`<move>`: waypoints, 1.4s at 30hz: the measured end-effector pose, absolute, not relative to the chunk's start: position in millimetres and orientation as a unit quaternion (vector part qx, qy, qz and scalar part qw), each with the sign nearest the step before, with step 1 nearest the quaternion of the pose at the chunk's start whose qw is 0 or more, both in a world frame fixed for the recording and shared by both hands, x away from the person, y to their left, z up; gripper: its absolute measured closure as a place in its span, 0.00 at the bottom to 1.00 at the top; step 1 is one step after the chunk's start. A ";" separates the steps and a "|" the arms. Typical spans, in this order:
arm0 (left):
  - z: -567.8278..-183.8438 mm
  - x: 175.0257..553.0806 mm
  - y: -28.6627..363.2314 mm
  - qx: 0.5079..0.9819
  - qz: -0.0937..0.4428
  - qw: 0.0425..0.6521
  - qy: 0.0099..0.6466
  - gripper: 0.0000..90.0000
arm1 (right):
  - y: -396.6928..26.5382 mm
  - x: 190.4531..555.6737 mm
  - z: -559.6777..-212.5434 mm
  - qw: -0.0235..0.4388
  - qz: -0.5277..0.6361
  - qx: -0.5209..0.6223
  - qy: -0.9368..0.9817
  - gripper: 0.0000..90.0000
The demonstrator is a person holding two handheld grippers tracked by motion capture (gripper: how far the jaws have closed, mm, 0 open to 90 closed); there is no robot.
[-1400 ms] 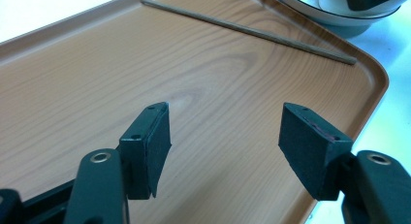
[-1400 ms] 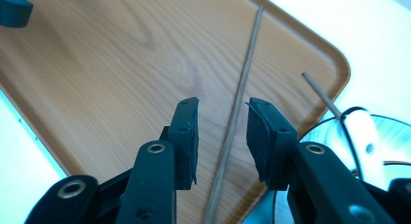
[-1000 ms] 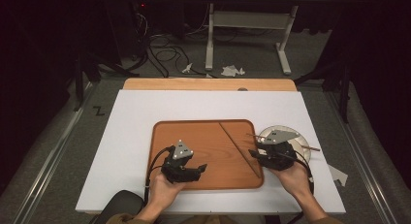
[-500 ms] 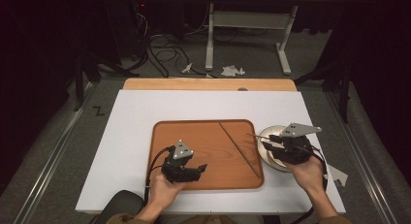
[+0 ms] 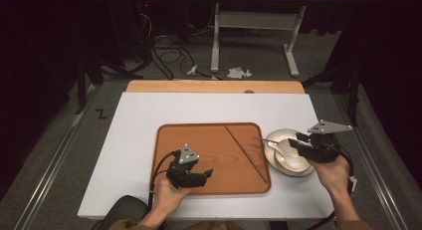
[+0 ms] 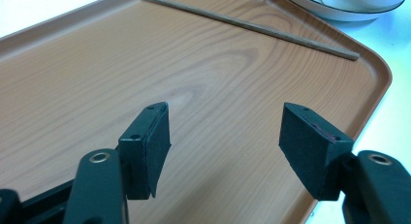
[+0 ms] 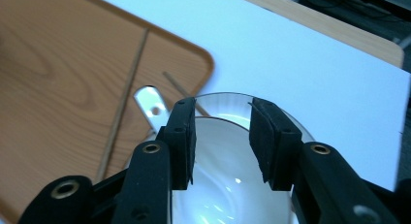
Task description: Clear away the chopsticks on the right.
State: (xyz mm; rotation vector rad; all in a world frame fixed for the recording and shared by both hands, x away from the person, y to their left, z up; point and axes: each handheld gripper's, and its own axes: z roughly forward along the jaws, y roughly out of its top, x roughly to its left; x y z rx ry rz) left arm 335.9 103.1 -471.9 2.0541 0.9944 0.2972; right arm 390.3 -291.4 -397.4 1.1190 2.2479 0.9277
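Both tongs open, nothing gripped

Lower centre of the high view: left tongs (image 5: 205,174) gape over the wooden tray (image 5: 199,140). Lower right: right tongs (image 5: 293,143) sit parted above the white bowl (image 5: 278,136), clamping nothing; the bowl rests on the worktop (image 5: 149,115) just beside the tray. One chopstick (image 5: 246,153) lies slanted across the tray's right side.

A dark room: grey carpeted floor (image 5: 59,140), tangled cables (image 5: 169,48) upper centre, a white desk frame (image 5: 254,21) at top, crumpled paper (image 5: 238,71) beneath it.
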 end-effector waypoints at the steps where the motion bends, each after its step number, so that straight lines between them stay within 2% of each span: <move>1: -471.9 335.8 103.8 0.814 0.117 0.408 0.395 0.39 | -295.5 391.4 -397.0 0.235 0.334 0.407 0.817 0.70; 9: -472.6 335.5 102.7 0.814 0.117 0.407 0.397 0.39 | -319.8 398.0 -399.5 0.251 0.309 0.437 0.806 0.71; 24: -473.3 335.2 104.9 0.813 0.114 0.407 0.401 0.39 | -355.0 413.7 -425.5 0.232 0.244 0.488 0.805 0.77; 33: -473.0 334.3 104.4 0.812 0.116 0.408 0.400 0.39 | -356.0 422.1 -446.3 0.212 0.211 0.488 0.820 0.73; 42: -473.2 334.2 104.2 0.812 0.116 0.407 0.401 0.39 | -353.4 425.2 -451.9 0.203 0.202 0.478 0.830 0.71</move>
